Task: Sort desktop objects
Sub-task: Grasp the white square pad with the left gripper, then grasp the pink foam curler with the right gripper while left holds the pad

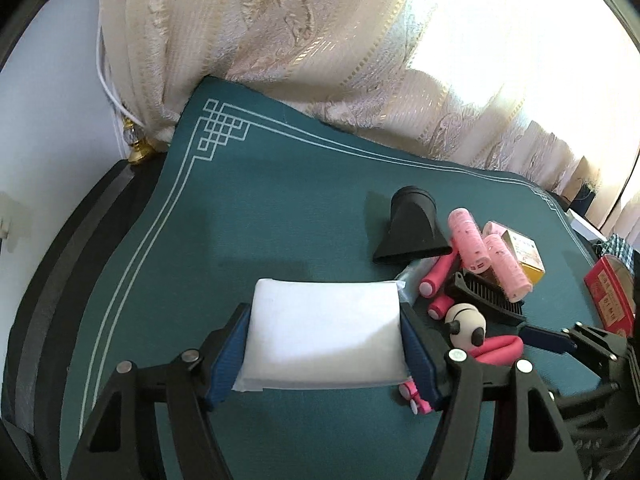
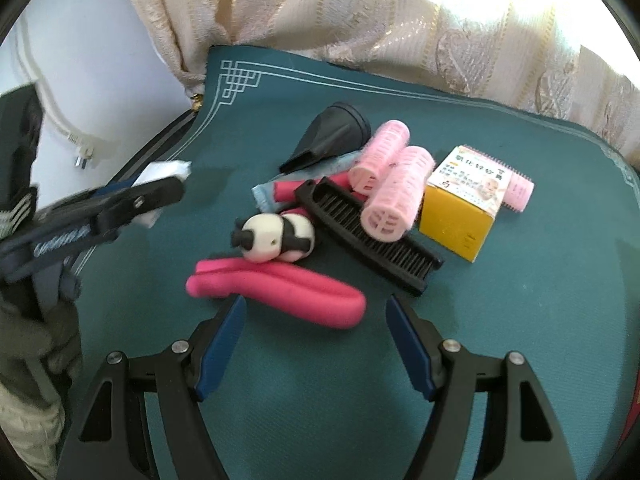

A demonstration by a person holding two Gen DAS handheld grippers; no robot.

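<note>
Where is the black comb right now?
In the right wrist view the black comb lies mid-pile on the green mat, under a pink roller, between the panda toy and yellow box.

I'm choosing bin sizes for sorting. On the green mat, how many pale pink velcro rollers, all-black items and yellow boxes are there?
pale pink rollers: 3
all-black items, nozzle and comb: 2
yellow box: 1
Total: 6

mat (image 1: 280, 208): matt teal cloth, fine weave
curtain (image 1: 280, 20): cream woven brocade, faint sheen
white pack (image 1: 324, 332): smooth soft-looking wrap
comb (image 2: 372, 236): black matt plastic
rollers (image 2: 394, 196): pink ribbed plastic
box (image 2: 460, 216): smooth printed card
</note>
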